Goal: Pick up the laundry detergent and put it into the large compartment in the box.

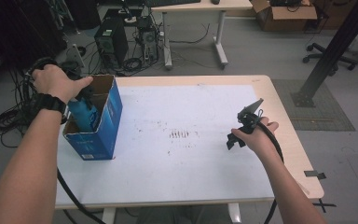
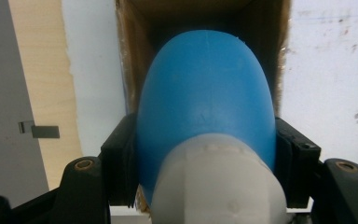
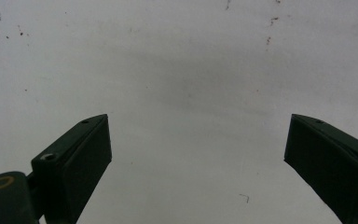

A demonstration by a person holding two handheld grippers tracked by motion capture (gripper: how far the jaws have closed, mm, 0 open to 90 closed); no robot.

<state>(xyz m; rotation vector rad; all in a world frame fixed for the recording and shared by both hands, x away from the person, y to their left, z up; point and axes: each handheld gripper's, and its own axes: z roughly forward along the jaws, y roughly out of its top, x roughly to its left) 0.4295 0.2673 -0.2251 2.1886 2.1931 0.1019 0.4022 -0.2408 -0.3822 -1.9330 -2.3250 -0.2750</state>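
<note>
Pinching a blue bottle [image 2: 205,107] by its sides, the left tongs [image 2: 205,163] are holding it in the mouth of an open blue box [image 1: 103,122] on the bench [image 1: 284,116]; keeping it upright and centred looks wise, while the right tongs [image 3: 198,149] are hanging spread over bare bench.

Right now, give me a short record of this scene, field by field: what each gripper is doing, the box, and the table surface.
left gripper: shut on blue and white object, held in the box's open top
right gripper: open, holding nothing, over the white sheet
box: blue cardboard, open-topped, standing at the table's left side
white sheet: covers most of the table, with small dark marks
table: light wood edge showing
</note>
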